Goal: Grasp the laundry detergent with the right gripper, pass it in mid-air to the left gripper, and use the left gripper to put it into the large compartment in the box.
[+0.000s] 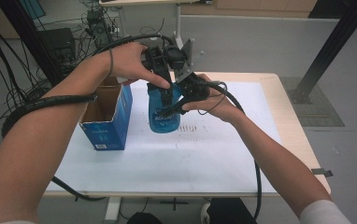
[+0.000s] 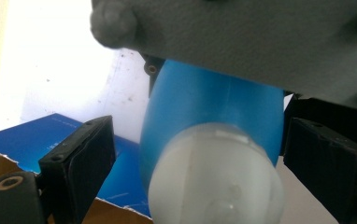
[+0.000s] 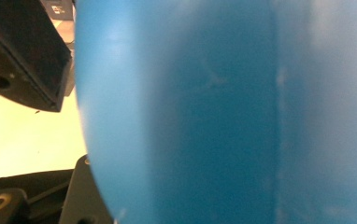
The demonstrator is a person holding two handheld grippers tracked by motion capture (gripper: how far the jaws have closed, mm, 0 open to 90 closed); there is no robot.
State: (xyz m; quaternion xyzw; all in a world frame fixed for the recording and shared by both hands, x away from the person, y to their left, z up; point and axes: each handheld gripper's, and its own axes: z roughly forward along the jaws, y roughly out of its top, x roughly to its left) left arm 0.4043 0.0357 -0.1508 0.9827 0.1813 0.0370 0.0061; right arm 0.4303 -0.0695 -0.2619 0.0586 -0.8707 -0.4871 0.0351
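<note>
With the right tool clenched on the blue bottle, centre the released left tool squarely over its white cap before closing.

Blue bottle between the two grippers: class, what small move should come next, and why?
Probably close the left gripper on the white cap. Its jaws stand open on either side of the cap, with gaps showing, while the right gripper sits against the blue bottle body, seemingly steadying it above the table, beside the open box.

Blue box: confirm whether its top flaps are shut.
No: in the high view the blue box stands open-topped, its brown cardboard inside exposed.
</note>
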